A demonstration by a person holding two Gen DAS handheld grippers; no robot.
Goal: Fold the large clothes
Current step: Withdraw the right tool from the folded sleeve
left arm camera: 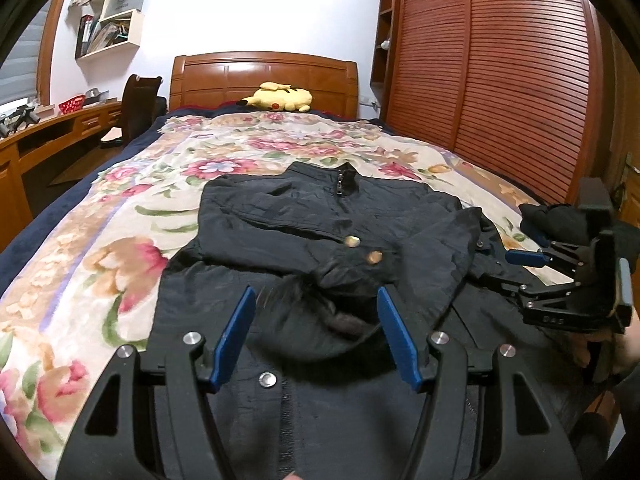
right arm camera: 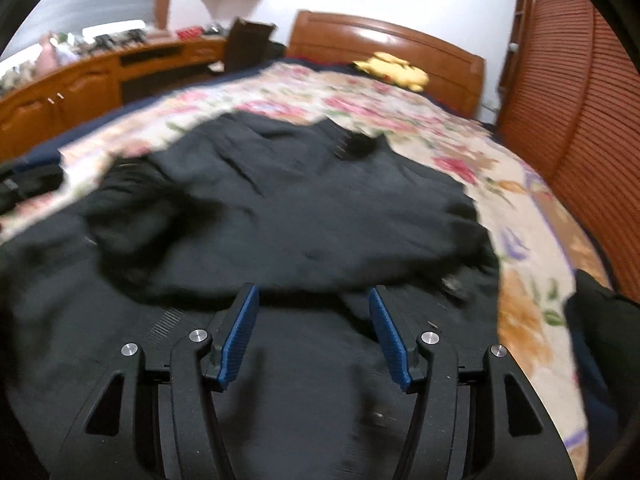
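A large black jacket (left arm camera: 320,224) lies front-up on the floral bedspread (left arm camera: 120,216), collar and zipper toward the headboard, both sleeves folded across the chest with brass buttons showing. My left gripper (left arm camera: 316,300) is open and empty, hovering over the sleeve cuffs near the jacket's middle. My right gripper (left arm camera: 508,266) shows in the left wrist view at the jacket's right edge, open. In the blurred right wrist view the right gripper (right arm camera: 314,300) is open and empty above the jacket (right arm camera: 300,208).
A yellow plush toy (left arm camera: 280,98) lies by the wooden headboard (left arm camera: 264,76). A slatted wooden wardrobe (left arm camera: 500,80) stands close on the right. A desk (left arm camera: 48,136) and chair are left of the bed. Another dark garment (right arm camera: 600,312) lies at the bed's right edge.
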